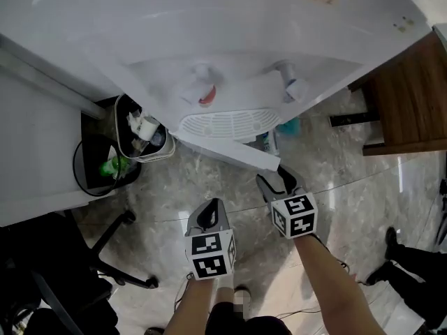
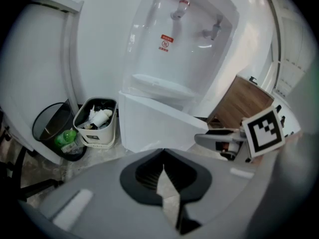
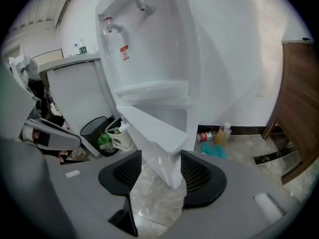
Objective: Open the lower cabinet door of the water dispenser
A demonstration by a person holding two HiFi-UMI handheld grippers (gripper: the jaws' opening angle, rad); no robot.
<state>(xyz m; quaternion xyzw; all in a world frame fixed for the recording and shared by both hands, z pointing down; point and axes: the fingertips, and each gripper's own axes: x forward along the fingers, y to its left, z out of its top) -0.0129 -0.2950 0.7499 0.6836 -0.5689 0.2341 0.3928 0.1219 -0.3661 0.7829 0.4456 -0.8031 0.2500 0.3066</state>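
The white water dispenser (image 1: pixel 230 47) stands ahead, two taps over its drip tray. Its lower cabinet door (image 1: pixel 237 155) stands swung out from the body, top edge towards me. My right gripper (image 1: pixel 278 181) is at the door's free end. In the right gripper view the door's corner (image 3: pixel 154 138) sits between the pads, both against it, so the right gripper (image 3: pixel 162 176) is shut on it. My left gripper (image 1: pixel 207 218) hangs over the floor short of the door (image 2: pixel 154 128). The left gripper (image 2: pixel 163 169) is shut on nothing, only a thin slit showing between the pads.
A white bin (image 1: pixel 143 135) full of rubbish and a black wire bin (image 1: pixel 105 166) holding a green bottle stand left of the dispenser. A wooden cabinet (image 1: pixel 412 96) is at the right. Bottles and a teal cloth (image 3: pixel 222 146) lie behind the door. A chair base (image 1: pixel 105 250) is lower left.
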